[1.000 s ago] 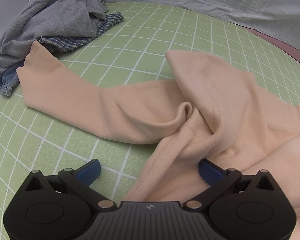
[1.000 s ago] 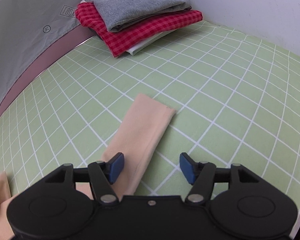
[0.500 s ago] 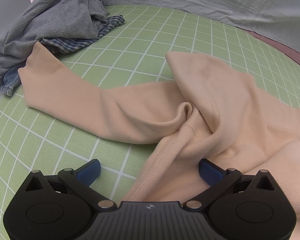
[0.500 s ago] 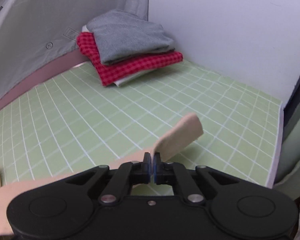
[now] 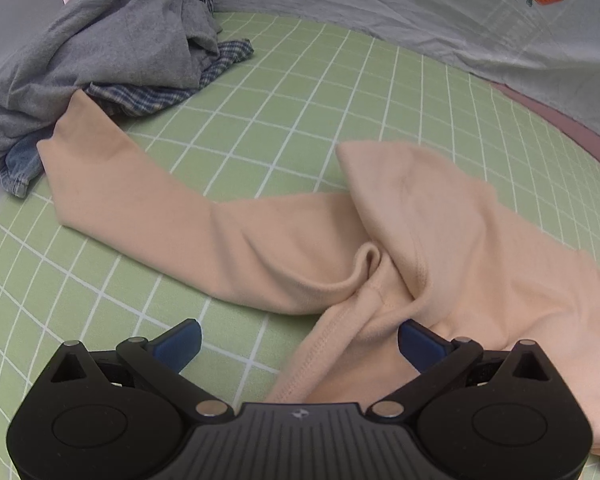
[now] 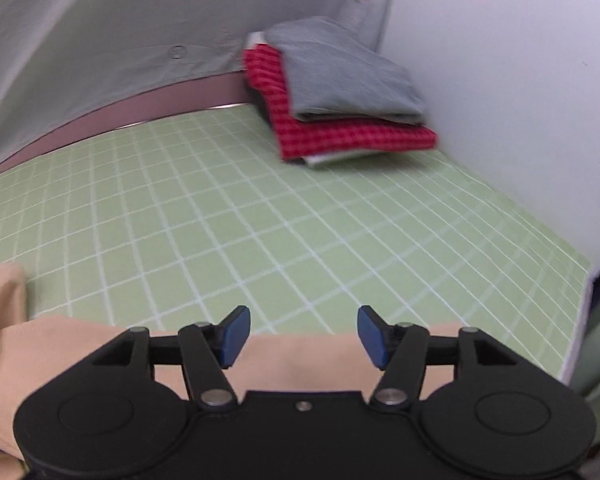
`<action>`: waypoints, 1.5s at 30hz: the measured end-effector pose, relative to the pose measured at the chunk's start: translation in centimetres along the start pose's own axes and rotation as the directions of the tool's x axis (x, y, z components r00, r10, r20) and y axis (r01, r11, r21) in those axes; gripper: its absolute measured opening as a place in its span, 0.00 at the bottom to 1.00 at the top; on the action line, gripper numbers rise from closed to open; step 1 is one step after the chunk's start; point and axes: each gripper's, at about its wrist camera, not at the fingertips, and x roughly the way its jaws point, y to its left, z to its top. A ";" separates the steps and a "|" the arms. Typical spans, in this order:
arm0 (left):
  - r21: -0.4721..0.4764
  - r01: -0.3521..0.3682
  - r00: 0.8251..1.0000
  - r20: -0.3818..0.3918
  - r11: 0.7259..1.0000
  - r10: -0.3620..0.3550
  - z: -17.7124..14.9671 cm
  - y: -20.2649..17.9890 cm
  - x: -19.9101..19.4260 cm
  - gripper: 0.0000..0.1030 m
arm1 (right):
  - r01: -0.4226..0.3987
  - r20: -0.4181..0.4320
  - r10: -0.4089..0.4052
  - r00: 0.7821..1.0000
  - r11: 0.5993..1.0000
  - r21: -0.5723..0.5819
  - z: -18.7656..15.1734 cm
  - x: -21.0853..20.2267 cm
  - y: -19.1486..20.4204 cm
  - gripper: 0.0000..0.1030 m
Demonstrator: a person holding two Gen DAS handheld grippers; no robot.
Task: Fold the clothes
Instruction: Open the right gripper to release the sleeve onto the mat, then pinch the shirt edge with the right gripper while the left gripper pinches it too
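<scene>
Right gripper: jaws opening, nothing between the pads; half a second ago they were pinched on the peach sleeve, so the sleeve is released and now lies under the gripper along the bottom of the right view. Judged: one sleeve fold placed, the other sleeve remains. Left gripper: jaws spread, straddling a hem of the peach top without pressing it; unchanged from before. Top lies bunched at centre and right of the left view, its other sleeve reaching to the upper left, tip touching the unfolded heap. Folded stack sits upper right, well apart. Green mat between is bare; mat edge and wall close at right.
</scene>
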 end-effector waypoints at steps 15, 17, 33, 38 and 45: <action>-0.025 -0.041 0.998 -0.039 0.999 0.040 1.5 -0.3 2.7 1.00 | -0.329 -0.117 0.317 0.941 0.938 -0.106 0.1 4.3 7.3 0.63; -0.034 -0.048 0.997 -0.058 0.998 0.046 1.2 -0.1 3.1 1.00 | -0.340 -0.120 0.327 0.937 0.933 -0.115 -0.1 4.1 7.2 0.63; -0.012 -0.066 0.998 -0.020 0.998 0.066 0.3 -0.5 3.4 1.00 | -0.179 -0.125 0.160 0.979 0.970 -0.162 -2.7 1.2 3.7 0.07; -0.012 -0.061 0.997 -0.057 0.998 0.061 1.0 -0.5 3.6 1.00 | -0.143 -0.147 0.127 0.981 0.984 -0.106 -2.0 1.2 2.5 0.19; 0.022 -0.039 0.999 -0.009 0.999 0.039 2.7 -1.0 2.3 1.00 | -0.266 -0.077 0.263 0.962 0.963 -0.042 1.4 1.0 4.8 0.39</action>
